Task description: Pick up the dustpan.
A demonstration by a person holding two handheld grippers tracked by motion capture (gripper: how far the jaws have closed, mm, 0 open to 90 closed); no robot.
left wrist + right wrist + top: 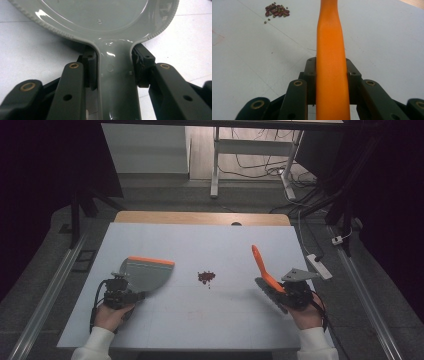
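From above, your left tongs (131, 295) pinch the handle of a grey plastic dustpan with an orange front lip (145, 272), your right tongs (278, 293) pinch an orange plastic brush handle (264, 268), and a small pile of dark red beans (206, 277) lies on the white worktop (210, 320) between them, apart from both. The left gripper view shows the tongs clamped on the dustpan's neck. The right gripper view shows the tongs pressed on the handle, beans ahead to the left: I judge sweeping hasn't begun, so set the lip beside the pile next.

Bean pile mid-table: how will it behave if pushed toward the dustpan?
The beans lie loose, with strays beside the pile, so they will likely scatter. Small and rounded, some may roll past the grey dustpan. They look light, so a gentle sweep should do.
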